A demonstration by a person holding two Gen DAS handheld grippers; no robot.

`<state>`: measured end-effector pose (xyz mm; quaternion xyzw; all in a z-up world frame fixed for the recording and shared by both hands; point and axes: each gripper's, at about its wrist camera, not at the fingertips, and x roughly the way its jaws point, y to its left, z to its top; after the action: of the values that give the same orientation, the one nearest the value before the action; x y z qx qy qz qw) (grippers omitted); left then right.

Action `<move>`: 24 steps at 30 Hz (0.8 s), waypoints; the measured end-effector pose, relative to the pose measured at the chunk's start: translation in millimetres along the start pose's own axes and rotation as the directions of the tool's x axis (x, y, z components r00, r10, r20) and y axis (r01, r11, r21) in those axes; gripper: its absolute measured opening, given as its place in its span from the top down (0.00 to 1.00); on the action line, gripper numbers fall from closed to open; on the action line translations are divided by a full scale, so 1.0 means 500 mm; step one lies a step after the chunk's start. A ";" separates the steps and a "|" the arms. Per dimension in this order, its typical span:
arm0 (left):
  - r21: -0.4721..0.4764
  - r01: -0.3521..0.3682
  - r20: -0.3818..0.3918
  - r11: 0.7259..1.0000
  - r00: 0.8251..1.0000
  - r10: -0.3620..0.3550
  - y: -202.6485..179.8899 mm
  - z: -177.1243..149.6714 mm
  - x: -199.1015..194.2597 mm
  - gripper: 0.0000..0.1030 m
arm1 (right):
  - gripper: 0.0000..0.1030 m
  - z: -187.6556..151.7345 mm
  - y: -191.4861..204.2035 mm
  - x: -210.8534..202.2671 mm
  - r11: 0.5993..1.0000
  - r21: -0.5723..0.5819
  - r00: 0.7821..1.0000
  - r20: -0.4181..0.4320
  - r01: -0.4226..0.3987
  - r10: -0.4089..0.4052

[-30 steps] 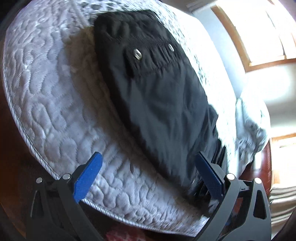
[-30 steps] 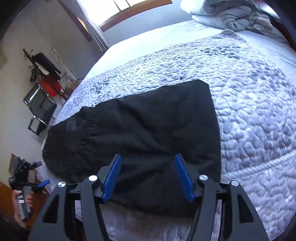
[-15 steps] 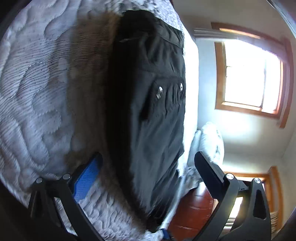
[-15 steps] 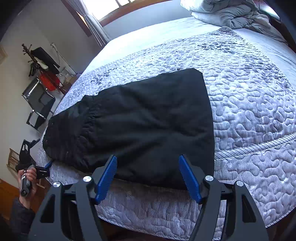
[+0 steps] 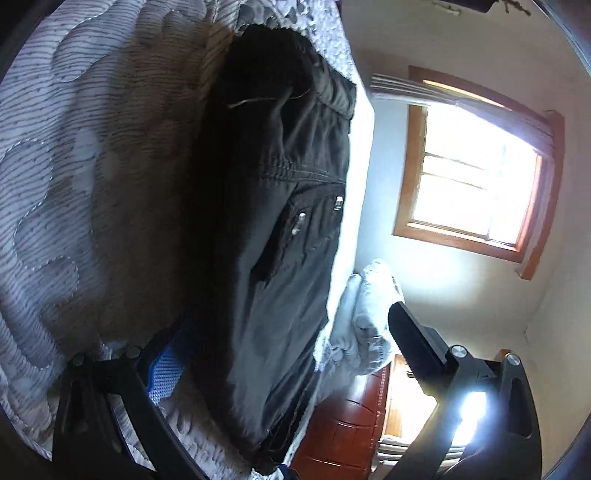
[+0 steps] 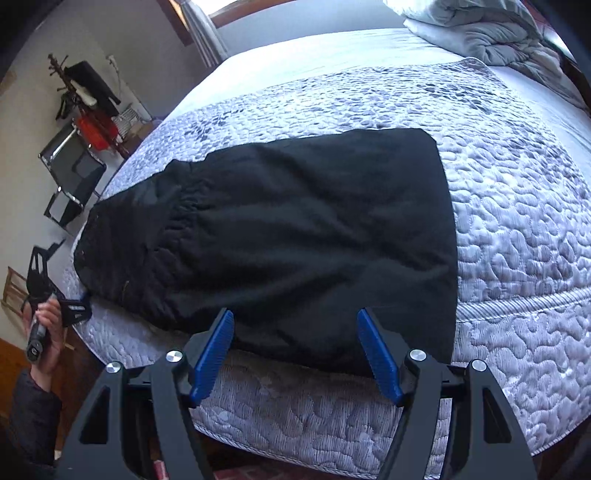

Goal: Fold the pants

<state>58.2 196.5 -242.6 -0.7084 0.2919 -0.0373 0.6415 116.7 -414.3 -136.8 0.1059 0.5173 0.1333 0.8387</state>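
Note:
The black pants (image 6: 295, 229) lie folded flat on the quilted grey bed (image 6: 517, 221), waistband end toward the left edge. My right gripper (image 6: 295, 332) is open and empty, just off the bed's near edge at the pants' near side. In the left wrist view the pants (image 5: 280, 221) fill the middle, pocket snaps showing. My left gripper (image 5: 284, 332) is open and rolled on its side at the pants' waistband end, one blue finger (image 5: 166, 365) low against the quilt. It also shows small in the right wrist view (image 6: 55, 295), beside the bed corner.
A crumpled grey duvet (image 6: 487, 33) lies at the far right of the bed. A coat stand and a chair (image 6: 74, 166) stand by the left wall. A bright window (image 5: 476, 192) and a red-brown wooden floor (image 5: 343, 428) show beyond the bed.
My left gripper has rolled sideways and dropped close to the quilt at the pants' end. My right gripper has backed off from over the pants to the bed's near edge.

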 end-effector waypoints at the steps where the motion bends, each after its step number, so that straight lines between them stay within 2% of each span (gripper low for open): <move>1: -0.001 -0.014 0.003 1.000 1.000 0.014 -0.001 0.001 0.006 0.10 | 0.32 0.000 0.002 0.001 1.000 -0.003 1.000 -0.001 0.000 0.000; 2: -0.005 -0.042 0.004 0.999 0.999 0.042 0.000 0.002 0.008 0.19 | 0.32 -0.001 0.002 0.002 1.000 -0.001 1.000 -0.002 -0.002 0.002; 3: -0.009 -0.077 0.006 0.997 0.997 0.078 0.001 0.002 0.010 0.38 | 0.32 -0.002 0.002 0.002 1.000 0.001 1.000 -0.003 -0.006 0.006; 4: -0.010 -0.108 0.006 0.994 0.994 0.108 0.003 0.002 0.012 0.48 | 0.32 -0.003 0.003 0.002 1.000 0.001 1.000 -0.004 -0.007 0.007; 5: -0.010 -0.153 0.002 0.988 0.988 0.153 0.009 0.003 0.013 0.70 | 0.32 -0.005 0.002 0.004 1.000 0.001 1.000 -0.008 -0.003 0.003; 6: -0.017 -0.170 -0.003 0.985 0.986 0.169 0.015 0.004 0.015 0.75 | 0.32 -0.007 0.001 0.007 1.000 -0.001 1.000 -0.013 0.000 0.000; 10: -0.056 -0.112 -0.016 0.992 0.994 0.111 0.028 0.007 0.014 0.80 | 0.32 -0.011 -0.003 0.010 1.000 0.008 1.000 -0.019 -0.001 0.002; 16: 0.041 -0.054 -0.005 0.998 0.999 0.054 -0.010 -0.004 0.022 0.91 | 0.32 -0.014 -0.008 0.012 1.000 0.015 1.000 -0.018 -0.008 0.008; 17: 0.059 -0.052 -0.001 0.997 0.999 0.052 -0.017 -0.003 0.027 0.91 | 0.32 -0.015 -0.008 0.012 1.000 0.016 1.000 -0.019 -0.008 0.008; 19: 0.058 -0.108 0.019 0.992 0.994 0.108 -0.011 0.006 0.045 0.89 | 0.32 -0.017 -0.008 0.012 1.000 0.020 1.000 -0.018 -0.009 0.009; 22: -0.046 -0.079 0.020 0.996 0.997 0.080 0.014 0.014 0.050 0.78 | 0.32 -0.021 -0.010 0.011 1.000 0.024 1.000 -0.014 -0.012 0.012; 23: -0.071 -0.049 0.019 0.996 0.999 0.051 0.019 0.017 0.053 0.68 | 0.32 -0.022 -0.010 0.011 1.000 0.024 1.000 -0.015 -0.011 0.012; 24: -0.075 -0.017 0.017 0.997 1.000 0.019 0.017 0.020 0.055 0.52 | 0.32 -0.023 -0.011 0.012 1.000 0.021 1.000 -0.017 -0.010 0.011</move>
<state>82.3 192.6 -261.0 -0.7296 0.2938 -0.0143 0.6173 109.8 -416.8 -148.7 0.1163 0.5253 0.1331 0.8323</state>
